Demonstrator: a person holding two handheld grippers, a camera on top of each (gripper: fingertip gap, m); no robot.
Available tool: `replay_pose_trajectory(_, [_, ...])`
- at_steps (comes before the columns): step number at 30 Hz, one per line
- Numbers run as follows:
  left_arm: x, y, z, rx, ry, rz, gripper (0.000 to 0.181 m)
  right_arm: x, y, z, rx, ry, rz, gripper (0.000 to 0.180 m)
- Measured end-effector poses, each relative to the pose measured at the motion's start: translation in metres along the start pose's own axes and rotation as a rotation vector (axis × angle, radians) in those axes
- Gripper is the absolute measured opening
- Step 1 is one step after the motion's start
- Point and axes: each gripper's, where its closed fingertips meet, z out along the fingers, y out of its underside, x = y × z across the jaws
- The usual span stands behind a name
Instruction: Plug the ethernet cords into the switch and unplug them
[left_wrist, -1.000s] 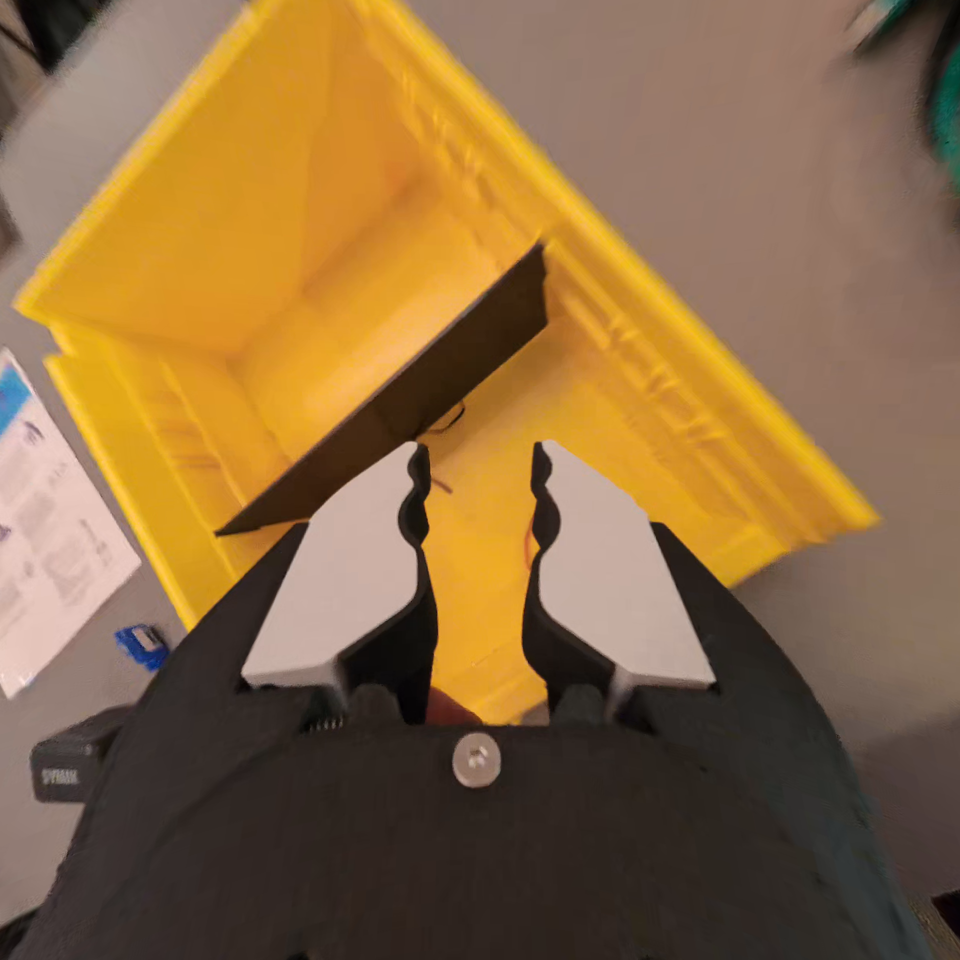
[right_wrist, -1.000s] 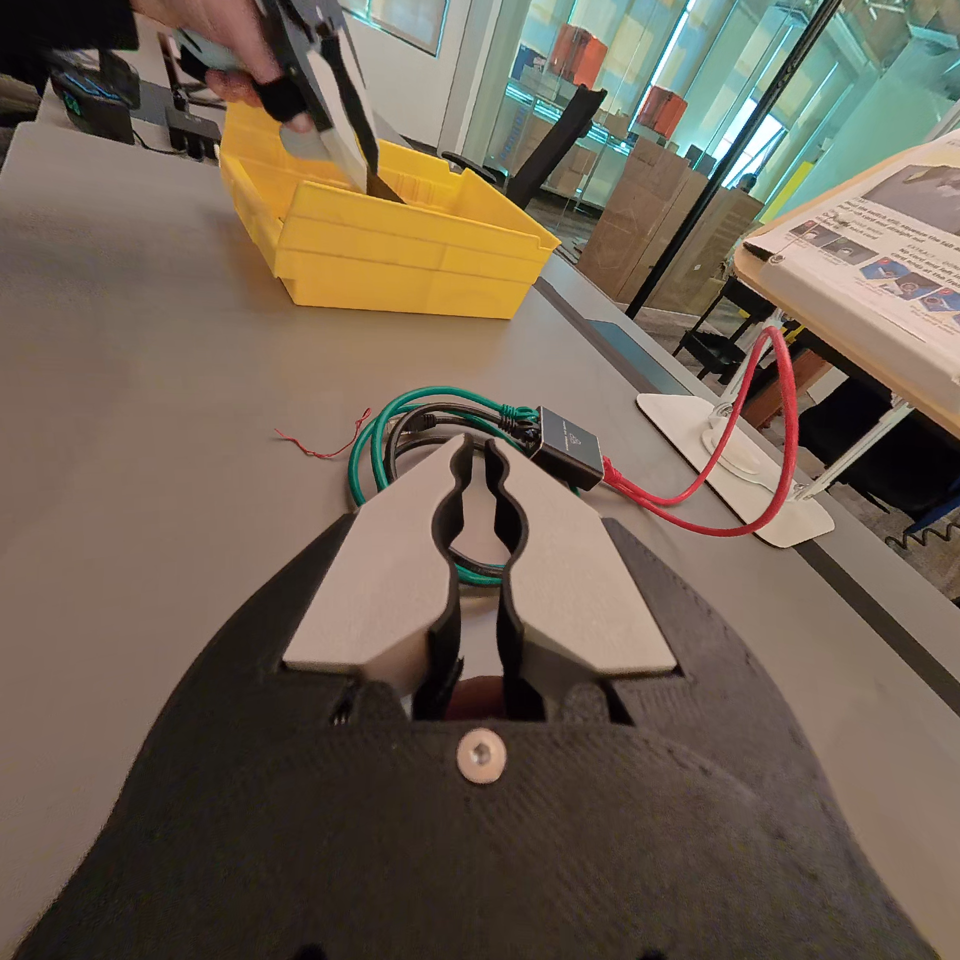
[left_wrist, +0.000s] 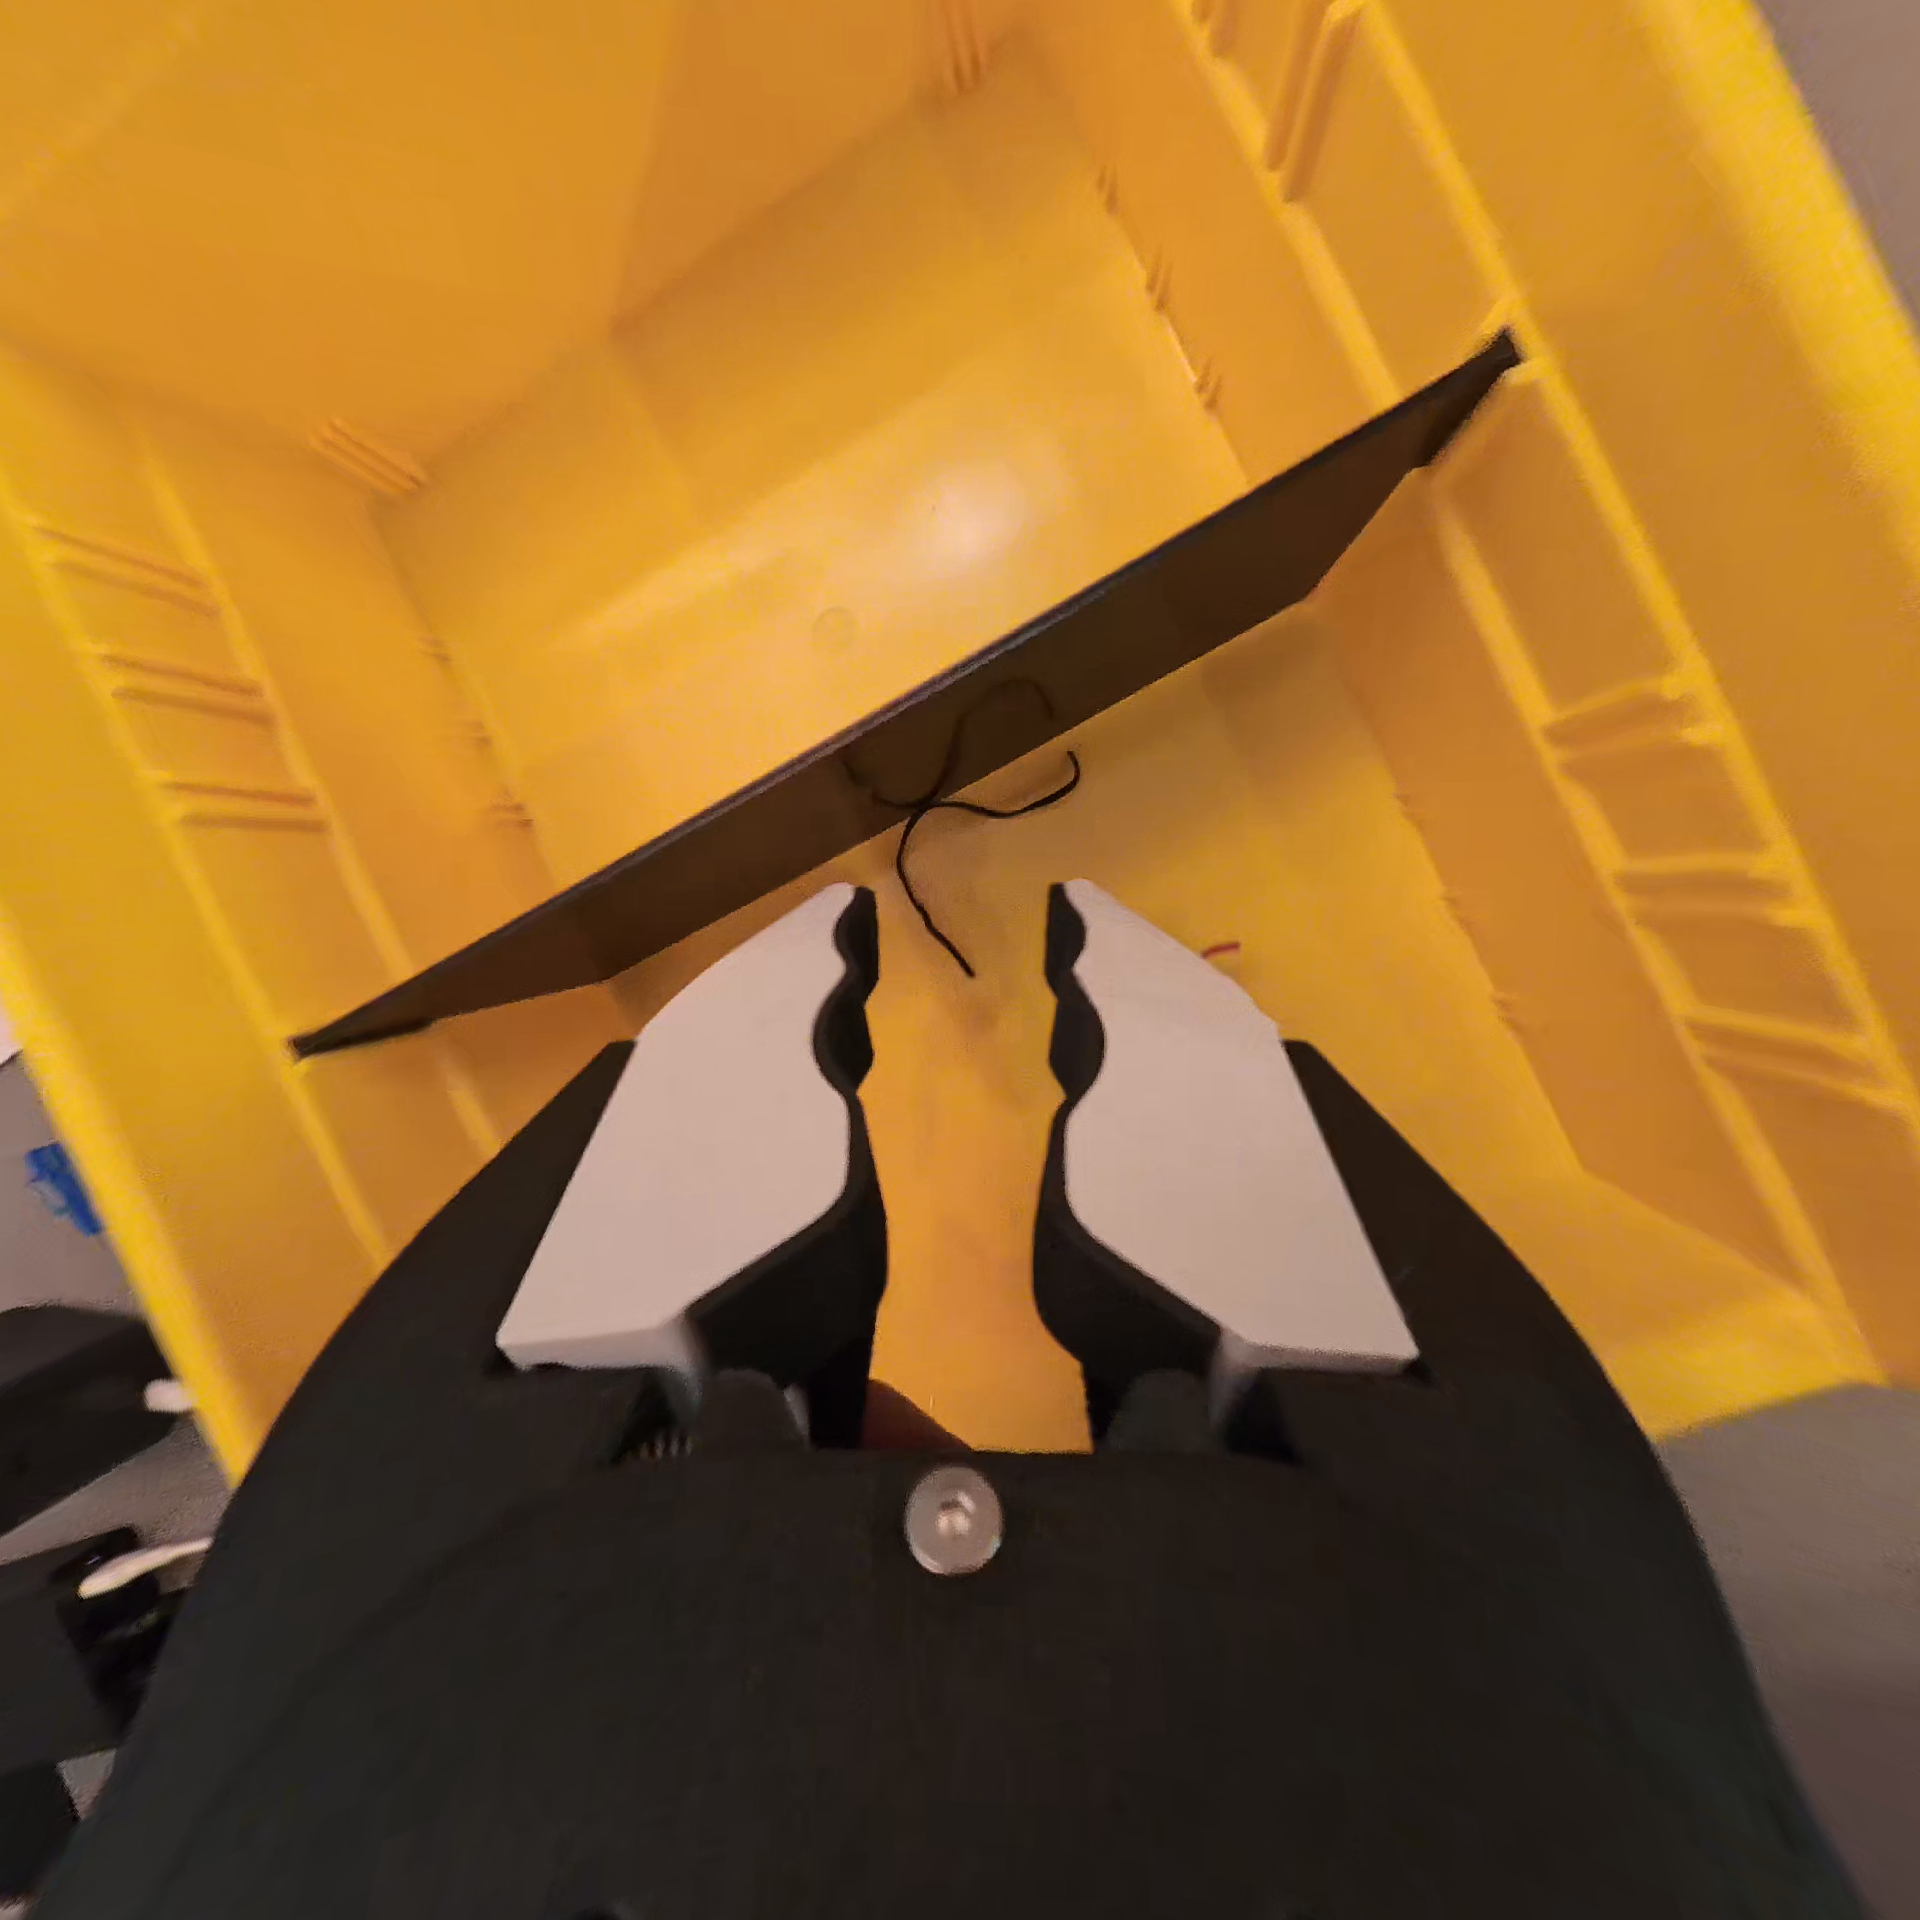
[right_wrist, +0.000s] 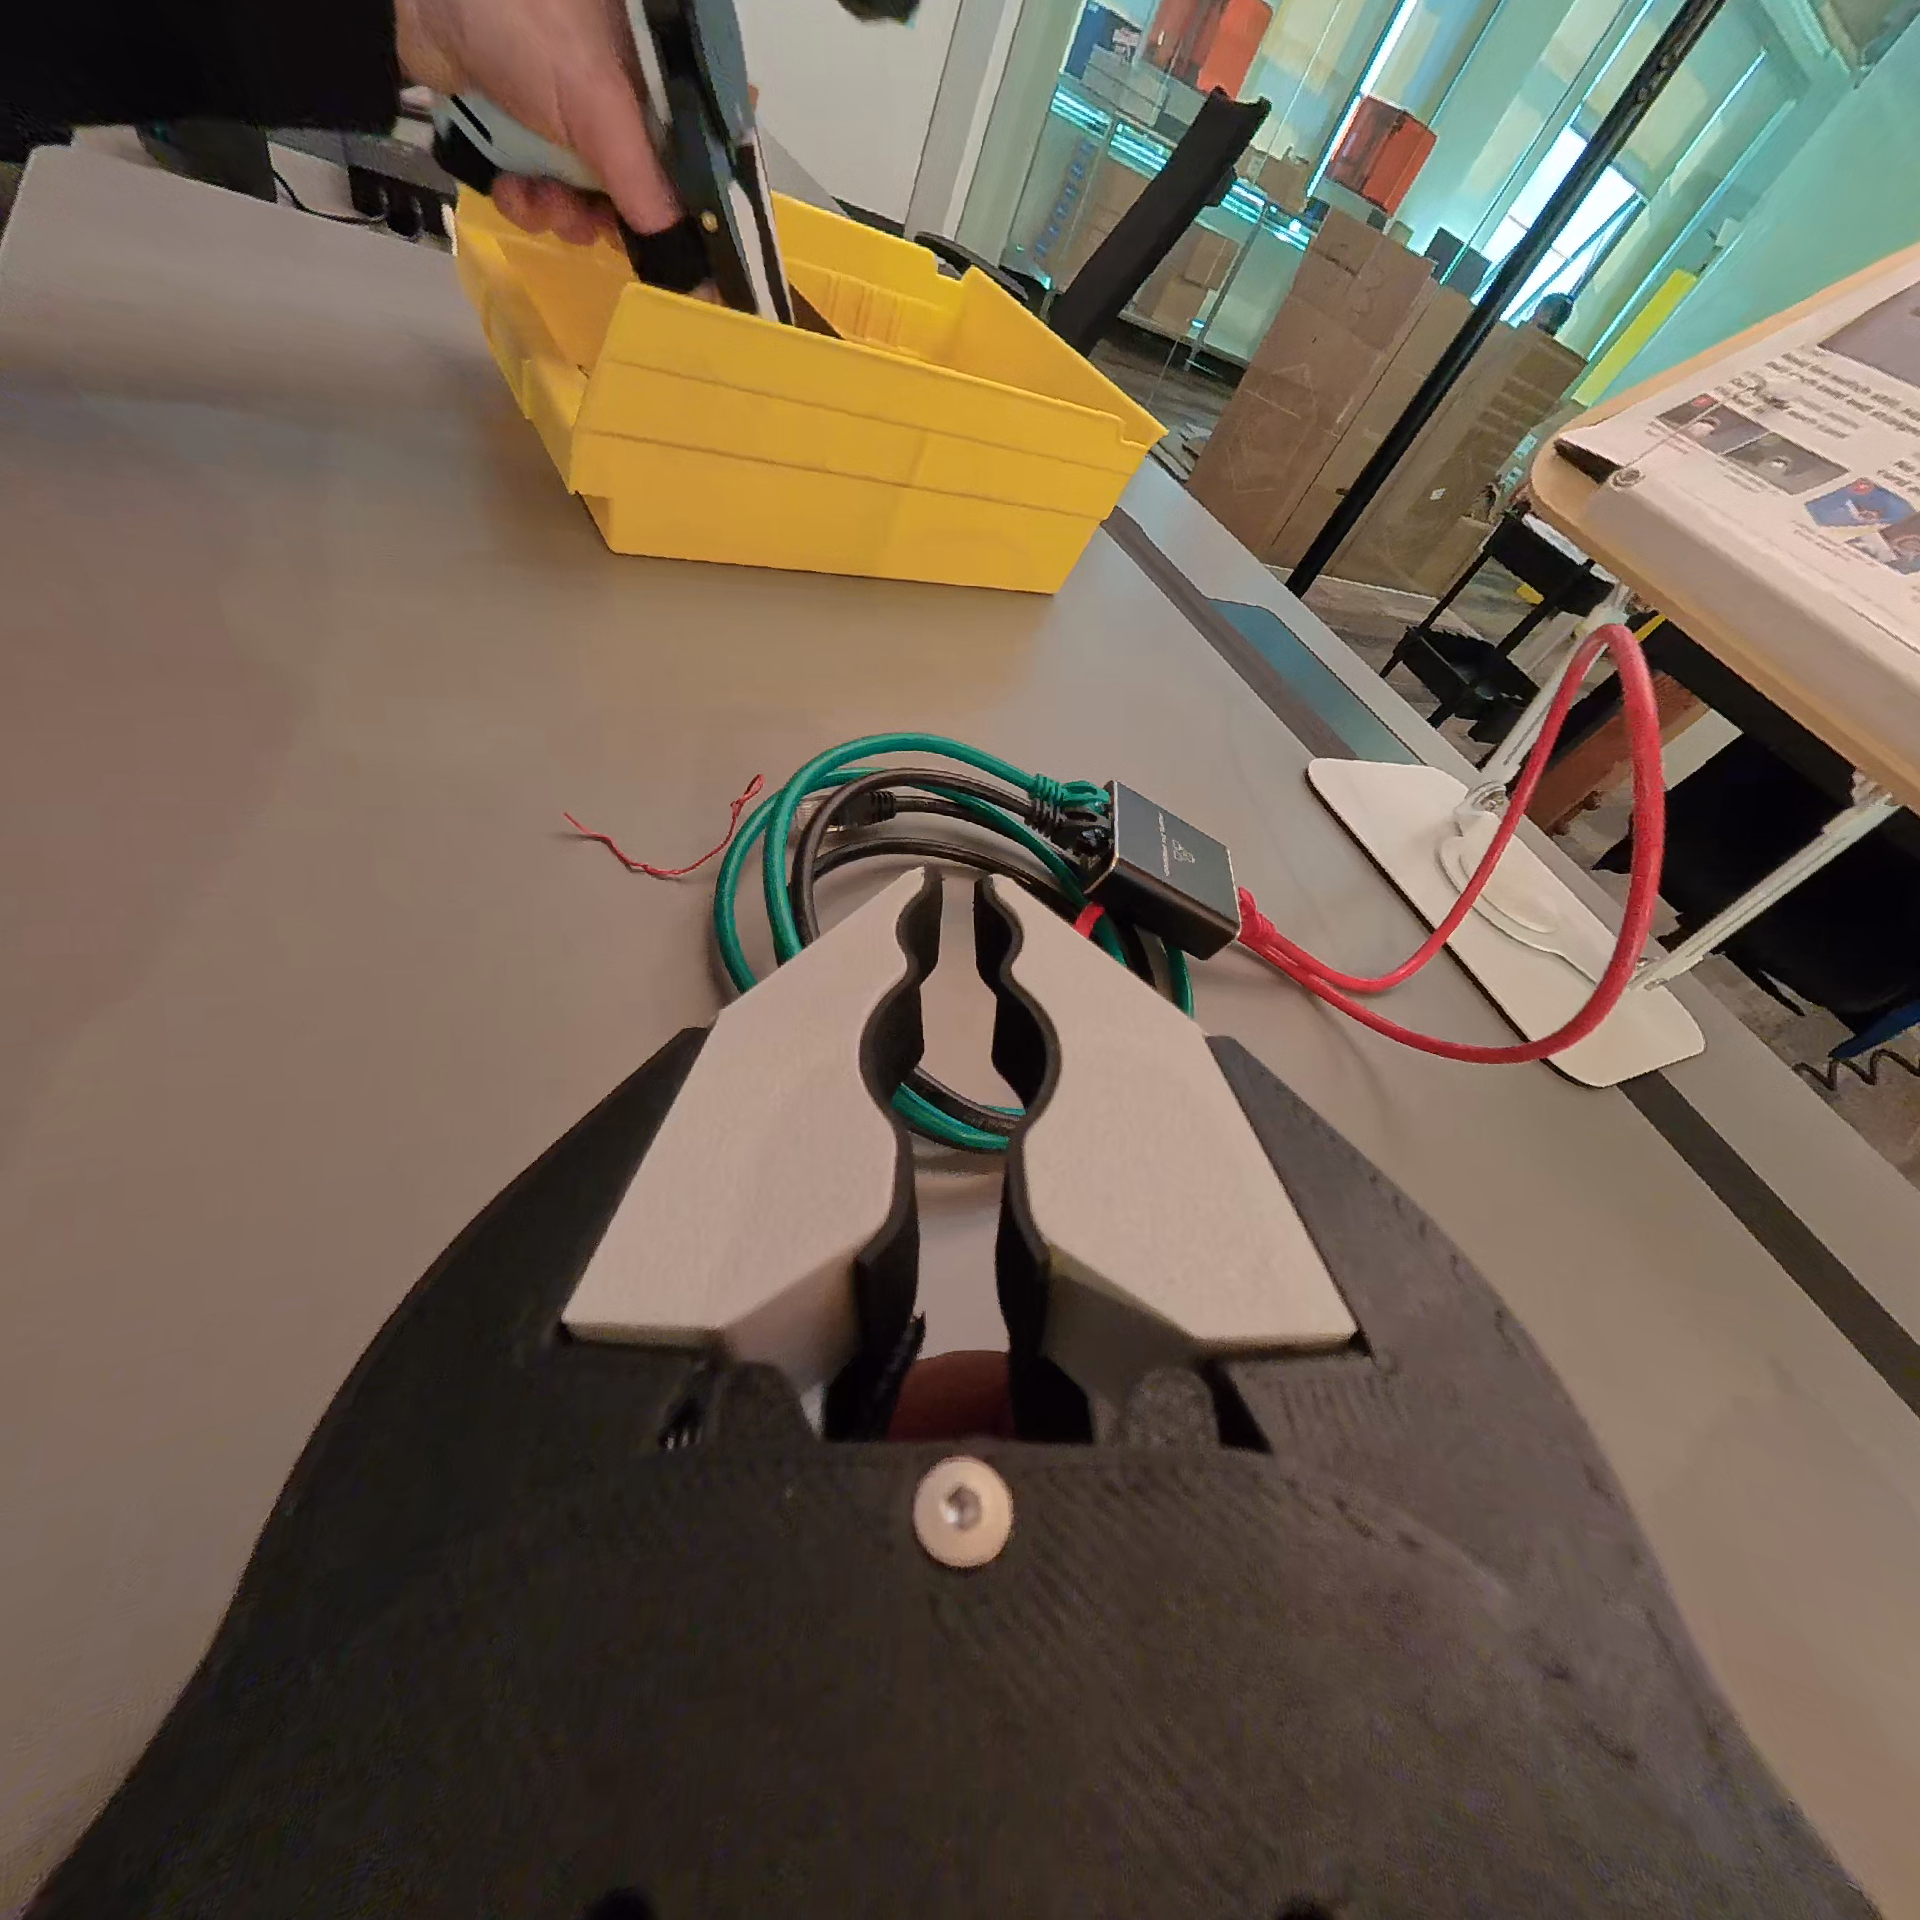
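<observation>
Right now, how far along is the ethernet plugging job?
Done: green cord, black cord and red cord look plugged into the small black switch. In hand: nothing; the open left gripper reaches into the yellow plastic bin. Left: unplugging.

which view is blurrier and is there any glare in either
Left wrist view: motion-smeared, worst along the yellow bin walls, with a pale glare spot on its floor beyond the black divider. Right wrist view: sharper on the switch, bright windows behind, wide-angle bending at the edges.
</observation>
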Motion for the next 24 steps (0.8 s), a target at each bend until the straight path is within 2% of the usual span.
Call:
replay_pose_trajectory(6, [0.005,0.007,0.037,-0.095,-0.005,-0.116,0.059,-0.002,0.001,0.001,-0.011,-0.002,-0.017,0.004])
replay_pose_trajectory(9, [-0.006,-0.003,0.036,-0.055,-0.045,-0.194,0.058,-0.002,0.002,0.001,-0.011,-0.005,-0.014,0.004])
replay_pose_trajectory(13, [-0.008,0.003,0.042,-0.111,-0.043,-0.218,0.053,-0.002,0.001,0.001,-0.007,-0.007,-0.009,0.004])
replay_pose_trajectory(15, [-0.008,0.002,0.043,-0.112,-0.022,-0.234,0.038,-0.001,0.001,0.000,-0.005,-0.007,-0.006,0.003])
replay_pose_trajectory(17, [-0.013,0.005,0.044,-0.124,-0.024,-0.259,0.016,-0.001,0.001,-0.001,-0.002,-0.007,-0.002,0.003])
replay_pose_trajectory(18, [-0.016,0.005,0.045,-0.127,-0.042,-0.261,0.012,-0.001,0.000,-0.001,-0.001,-0.007,-0.001,0.004])
replay_pose_trajectory(24, [-0.020,0.006,0.046,-0.128,-0.039,-0.256,0.004,-0.003,-0.002,-0.002,0.004,-0.009,-0.008,0.003])
